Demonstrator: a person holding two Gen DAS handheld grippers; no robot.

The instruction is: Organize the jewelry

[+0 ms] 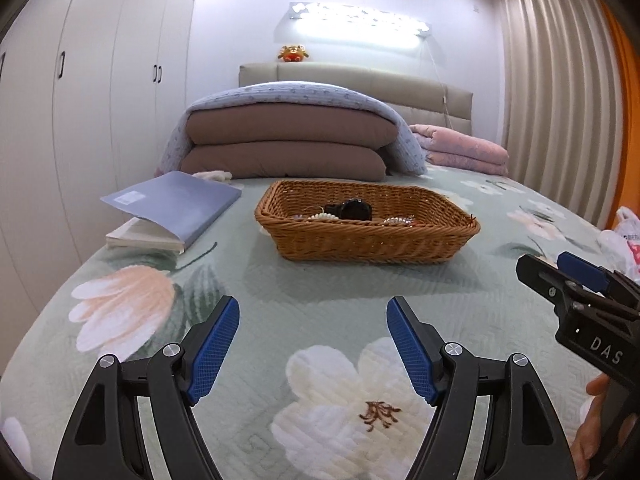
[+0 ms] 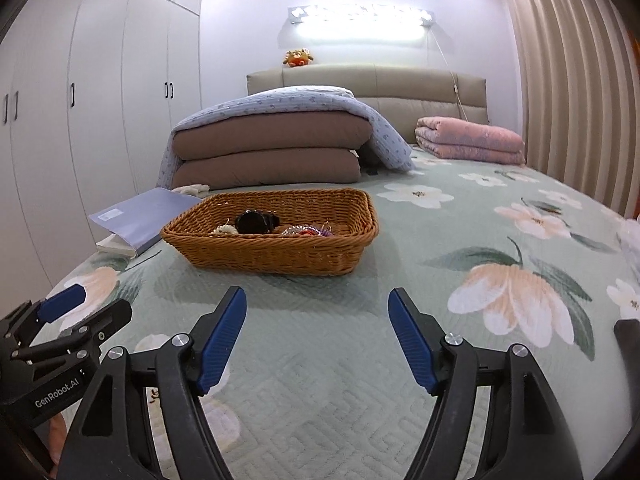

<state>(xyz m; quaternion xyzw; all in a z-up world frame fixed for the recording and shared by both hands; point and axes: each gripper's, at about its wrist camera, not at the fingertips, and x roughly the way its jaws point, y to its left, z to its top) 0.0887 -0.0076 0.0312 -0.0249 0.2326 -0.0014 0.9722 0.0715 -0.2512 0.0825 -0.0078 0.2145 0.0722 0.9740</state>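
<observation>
Left wrist view: left gripper (image 1: pixel 313 344) and right gripper (image 2: pixel 317 336) fingers are spread apart, empty, above floral bed (image 1: pixel 320 304); black watch (image 2: pixel 256 222) is seen in brown woven wicker basket (image 2: pixel 280 256).

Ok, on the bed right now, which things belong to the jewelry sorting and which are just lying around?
Job:
wicker basket
black watch in it
beaded pieces beside the watch
left gripper and right gripper, both open and empty

Lying about:
blue book
folded brown bedding
pink blanket
plush toy
</observation>
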